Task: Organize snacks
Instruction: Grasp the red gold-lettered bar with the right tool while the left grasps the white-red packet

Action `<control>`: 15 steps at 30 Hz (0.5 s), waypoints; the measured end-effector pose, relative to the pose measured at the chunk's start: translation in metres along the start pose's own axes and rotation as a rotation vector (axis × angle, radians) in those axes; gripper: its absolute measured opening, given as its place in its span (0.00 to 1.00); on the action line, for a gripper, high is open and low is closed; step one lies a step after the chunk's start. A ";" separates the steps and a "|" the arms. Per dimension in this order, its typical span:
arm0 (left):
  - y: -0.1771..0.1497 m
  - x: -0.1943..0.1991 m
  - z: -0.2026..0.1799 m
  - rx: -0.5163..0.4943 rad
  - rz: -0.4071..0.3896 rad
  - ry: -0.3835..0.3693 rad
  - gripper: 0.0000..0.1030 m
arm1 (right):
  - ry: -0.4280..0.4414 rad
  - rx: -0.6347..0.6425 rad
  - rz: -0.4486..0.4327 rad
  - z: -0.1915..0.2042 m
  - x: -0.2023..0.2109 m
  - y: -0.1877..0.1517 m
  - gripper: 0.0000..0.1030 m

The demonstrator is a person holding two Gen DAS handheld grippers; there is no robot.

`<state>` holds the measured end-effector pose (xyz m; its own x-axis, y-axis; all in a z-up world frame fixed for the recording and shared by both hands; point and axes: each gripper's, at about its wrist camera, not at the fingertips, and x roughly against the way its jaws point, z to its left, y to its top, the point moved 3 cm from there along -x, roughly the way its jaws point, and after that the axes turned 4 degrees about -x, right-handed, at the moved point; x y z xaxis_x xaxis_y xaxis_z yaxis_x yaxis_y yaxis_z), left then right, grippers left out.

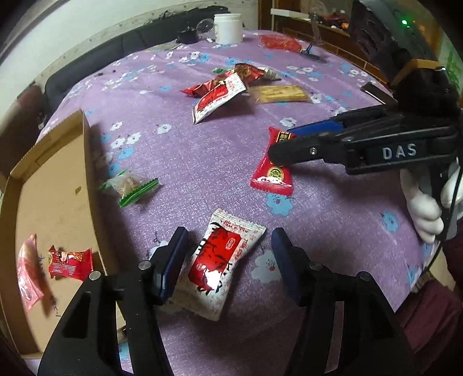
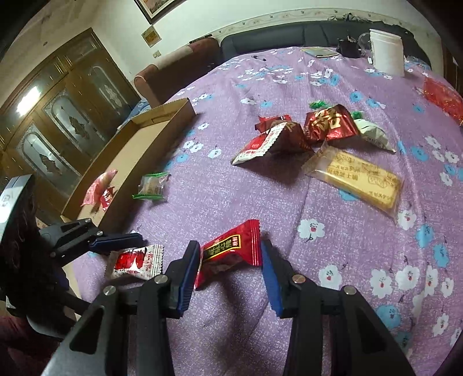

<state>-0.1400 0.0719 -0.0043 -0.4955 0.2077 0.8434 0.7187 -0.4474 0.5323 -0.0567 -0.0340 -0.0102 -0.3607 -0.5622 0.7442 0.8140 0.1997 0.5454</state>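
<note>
My left gripper (image 1: 228, 243) is open, its jaws on either side of a white-and-red snack packet (image 1: 220, 260) lying on the purple flowered tablecloth (image 1: 202, 162). My right gripper (image 2: 230, 253) is open around a red snack packet (image 2: 231, 251); it also shows in the left wrist view (image 1: 273, 162), partly under the right gripper's fingers (image 1: 292, 147). The white packet and the left gripper show at the left of the right wrist view (image 2: 136, 261). A cardboard box (image 1: 84, 162) at the left holds two red packets (image 1: 69, 261).
More snacks lie mid-table: a green-edged clear packet (image 1: 130, 188), a pile of red and white packets (image 1: 220, 92), a yellow biscuit pack (image 2: 358, 179). A white jar (image 1: 228, 27) and small items stand at the far edge. A sofa lies beyond.
</note>
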 end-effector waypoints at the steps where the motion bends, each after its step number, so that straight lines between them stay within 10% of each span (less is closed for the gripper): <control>1: -0.002 0.002 0.001 -0.002 -0.009 0.007 0.42 | -0.037 -0.001 -0.010 0.000 0.003 -0.001 0.52; 2: -0.003 0.002 0.002 -0.001 -0.014 -0.003 0.27 | -0.084 -0.001 -0.032 -0.001 0.008 -0.002 0.52; 15: -0.006 0.010 0.013 0.133 -0.127 -0.116 0.27 | -0.176 -0.055 0.020 0.019 0.001 -0.009 0.59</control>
<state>-0.1434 0.0878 0.0021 -0.5323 0.3569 0.7676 0.7159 -0.2941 0.6332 -0.0728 -0.0213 -0.0072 -0.4140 -0.4084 0.8135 0.8438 0.1631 0.5113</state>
